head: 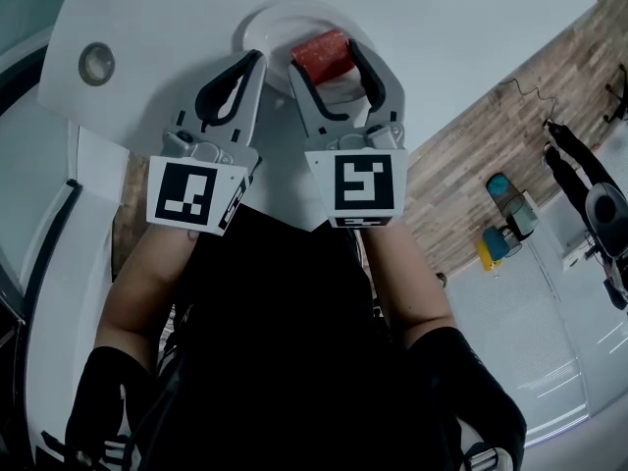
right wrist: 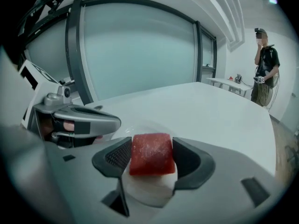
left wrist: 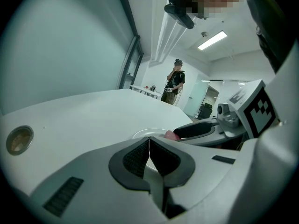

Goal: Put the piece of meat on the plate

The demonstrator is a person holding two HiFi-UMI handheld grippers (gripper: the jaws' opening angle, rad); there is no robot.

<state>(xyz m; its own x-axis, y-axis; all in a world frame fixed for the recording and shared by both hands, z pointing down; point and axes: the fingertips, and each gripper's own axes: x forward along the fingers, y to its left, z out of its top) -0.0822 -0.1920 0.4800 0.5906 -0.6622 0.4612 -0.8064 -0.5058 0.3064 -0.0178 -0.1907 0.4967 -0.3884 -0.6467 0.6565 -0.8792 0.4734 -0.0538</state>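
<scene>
A red block of meat (head: 322, 55) (right wrist: 151, 154) is pinched between the jaws of my right gripper (head: 325, 59) (right wrist: 151, 158), which is shut on it. It hangs over the white plate (head: 280, 20) (right wrist: 149, 190) on the white table. A pink edge of the meat (left wrist: 171, 135) shows past the right gripper's finger in the left gripper view, over the plate (left wrist: 145, 133). My left gripper (head: 253, 62) (left wrist: 149, 154) is beside the right one at the plate's near left rim, jaws pressed together with nothing between them.
A round metal disc (head: 96, 63) (left wrist: 19, 139) is set into the white table (head: 471, 27) at the left. The table's edge runs diagonally at the right, with wood floor (head: 510, 126) beyond. A person (left wrist: 175, 87) (right wrist: 262, 69) stands far across the room.
</scene>
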